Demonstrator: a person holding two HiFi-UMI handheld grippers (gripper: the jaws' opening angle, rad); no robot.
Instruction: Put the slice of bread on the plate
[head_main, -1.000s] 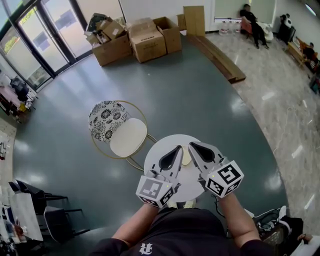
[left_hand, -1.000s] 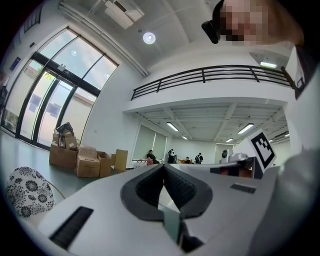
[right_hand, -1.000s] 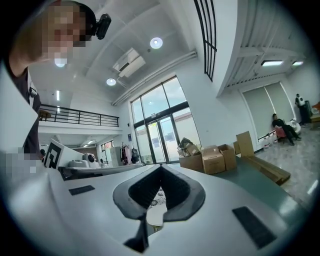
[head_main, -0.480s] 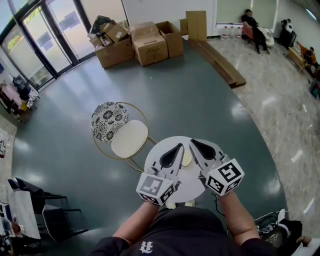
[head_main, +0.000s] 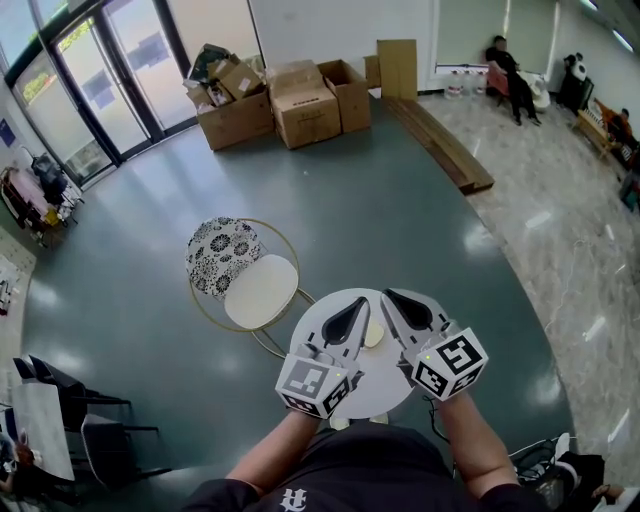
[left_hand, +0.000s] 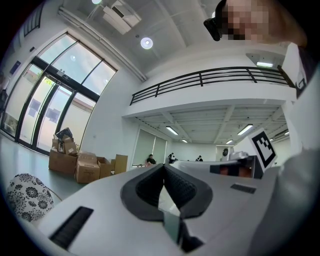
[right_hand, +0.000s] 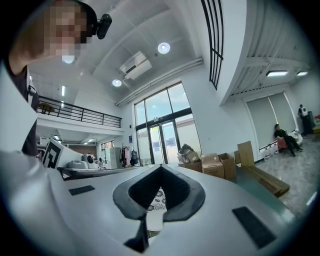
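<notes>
A small round white table (head_main: 330, 385) stands right in front of me. On it, between and partly under the two grippers, lies a pale yellowish roundish piece (head_main: 373, 334); whether it is the bread or a plate I cannot tell. My left gripper (head_main: 359, 300) hovers over the table's left half, jaws shut to a point with nothing in them (left_hand: 163, 168). My right gripper (head_main: 386, 294) is beside it on the right, also shut and empty (right_hand: 160, 168). Both point level, away from me.
A gold-framed chair with a cream seat (head_main: 260, 291) and a patterned cushion (head_main: 220, 254) stands just left of the table. Cardboard boxes (head_main: 285, 95) are stacked far off by the glass doors (head_main: 110, 80). A long wooden bench (head_main: 440, 140) lies at the back right.
The head view has shifted, so table and chair sit a little lower in the picture. Both grippers stay shut, side by side over the table.
</notes>
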